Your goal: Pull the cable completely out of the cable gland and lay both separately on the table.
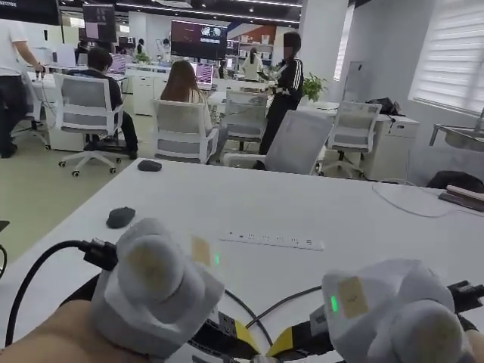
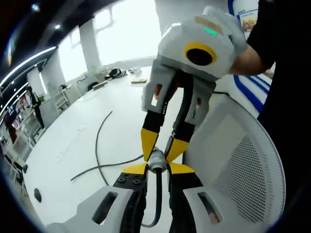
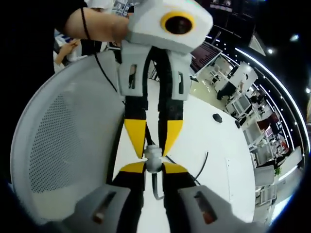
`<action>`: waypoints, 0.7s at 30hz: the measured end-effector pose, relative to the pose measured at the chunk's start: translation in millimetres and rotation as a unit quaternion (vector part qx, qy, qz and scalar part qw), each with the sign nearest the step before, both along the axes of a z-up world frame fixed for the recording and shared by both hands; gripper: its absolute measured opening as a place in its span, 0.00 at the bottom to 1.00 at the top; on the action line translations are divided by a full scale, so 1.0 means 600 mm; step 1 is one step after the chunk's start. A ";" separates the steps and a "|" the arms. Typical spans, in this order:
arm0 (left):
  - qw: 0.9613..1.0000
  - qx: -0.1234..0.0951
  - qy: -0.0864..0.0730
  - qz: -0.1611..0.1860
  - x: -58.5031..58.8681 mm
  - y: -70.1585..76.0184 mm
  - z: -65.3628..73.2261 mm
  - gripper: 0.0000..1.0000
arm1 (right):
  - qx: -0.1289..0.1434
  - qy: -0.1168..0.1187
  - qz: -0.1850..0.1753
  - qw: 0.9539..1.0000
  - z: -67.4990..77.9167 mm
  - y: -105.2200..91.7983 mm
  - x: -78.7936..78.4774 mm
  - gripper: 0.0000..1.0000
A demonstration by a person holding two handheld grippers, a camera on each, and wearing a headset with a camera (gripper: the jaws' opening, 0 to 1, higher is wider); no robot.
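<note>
- Cable gland [image 2: 156,161] held off white table [image 1: 302,204].
- I see left gripper [image 2: 158,168], right gripper [image 3: 153,167] both clamped on it.
- Cable [image 2: 158,204] runs back between left jaws.

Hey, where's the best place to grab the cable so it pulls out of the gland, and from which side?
Likely the cable just behind the cable gland, where it runs back between the fingers of the left gripper. Pinch across it from the side: it is thin and round there, and the right gripper pinches the gland.
</note>
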State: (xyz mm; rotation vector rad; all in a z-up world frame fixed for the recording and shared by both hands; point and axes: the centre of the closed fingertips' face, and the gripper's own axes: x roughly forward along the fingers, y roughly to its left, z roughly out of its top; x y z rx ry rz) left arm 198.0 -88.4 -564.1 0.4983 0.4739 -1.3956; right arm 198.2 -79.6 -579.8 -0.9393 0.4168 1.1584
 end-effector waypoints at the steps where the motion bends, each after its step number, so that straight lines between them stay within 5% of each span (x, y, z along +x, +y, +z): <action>1: 1.000 -0.003 0.007 0.004 0.001 0.000 0.000 0.16 | -0.004 -0.010 0.000 1.000 0.000 0.000 0.001 0.11; 4: 0.999 -0.013 0.043 0.026 0.001 0.001 -0.004 0.16 | -0.010 -0.024 0.000 1.000 -0.002 0.000 0.000 0.11; 8: 0.999 -0.016 0.042 0.020 -0.006 0.004 -0.006 0.16 | -0.003 -0.017 -0.006 1.000 -0.002 0.002 -0.003 0.11; 10: 0.999 -0.013 0.032 0.015 -0.010 0.004 -0.008 0.16 | 0.001 -0.007 -0.013 1.000 -0.005 0.002 -0.005 0.12; 11: 1.000 -0.007 0.012 0.010 -0.010 0.003 -0.008 0.16 | 0.003 0.000 -0.022 1.000 -0.006 0.001 -0.006 0.14; 12: 1.000 -0.005 -0.004 0.004 -0.010 0.003 -0.007 0.16 | 0.007 0.003 -0.042 0.999 -0.007 -0.002 -0.003 0.19; 14: 1.000 -0.003 -0.009 0.004 -0.016 0.002 -0.007 0.16 | 0.022 0.006 -0.045 0.999 -0.003 0.001 -0.005 0.34; 15: 1.000 -0.007 -0.021 -0.001 -0.018 0.002 -0.004 0.16 | 0.021 0.005 -0.043 0.999 -0.002 -0.002 -0.006 0.31; 21: 1.000 -0.002 -0.024 -0.008 -0.024 0.008 -0.005 0.16 | -0.006 0.010 -0.052 0.999 -0.015 -0.022 -0.004 0.16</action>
